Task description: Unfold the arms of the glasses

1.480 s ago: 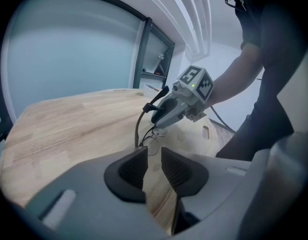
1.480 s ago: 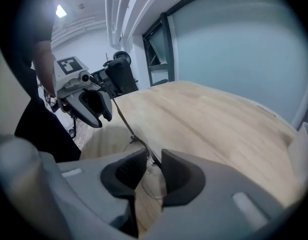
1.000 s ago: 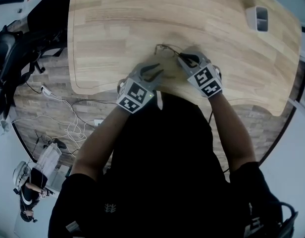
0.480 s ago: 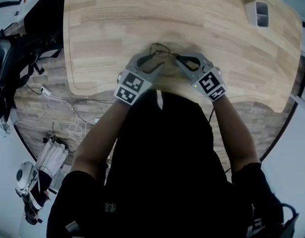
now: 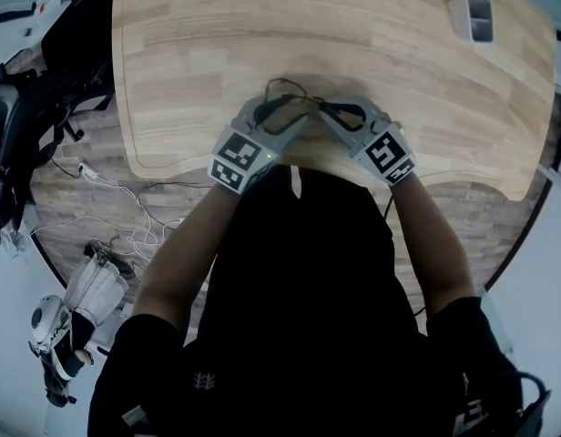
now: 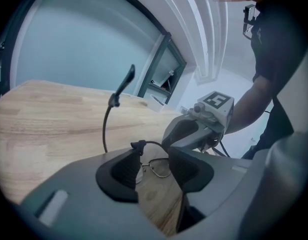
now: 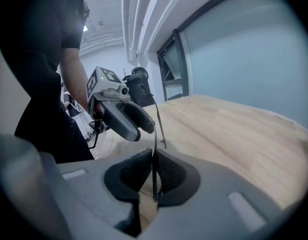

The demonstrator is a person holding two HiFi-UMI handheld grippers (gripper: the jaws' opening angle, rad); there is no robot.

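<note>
The step in hand is judged to be a re-grip: the frame is to be kept steady by one gripper while the other is brought to the arm that is yet to be swung out. The right gripper is clenched on a thin wire part of the glasses, which is seen running up between its closed jaws. The left gripper is released; its jaws have just been opening, and a lens rim shows beyond the gap without being pressed by either jaw.

The next hold is best taken well along the arm, away from the hinge, and closed only lightly. The swing should be kept in the hinge's own plane, with no twist, since so thin a wire would probably be bent by a hard pinch.

The glasses are found at the wooden tabletop, near its front edge and between the two grippers (whether they rest on the wood or are lifted just clear cannot be told). A slim dark metal frame with clear, rounded lenses is seen. One arm stands up and away from the front, curved, and ends in a thicker dark temple tip.
</note>
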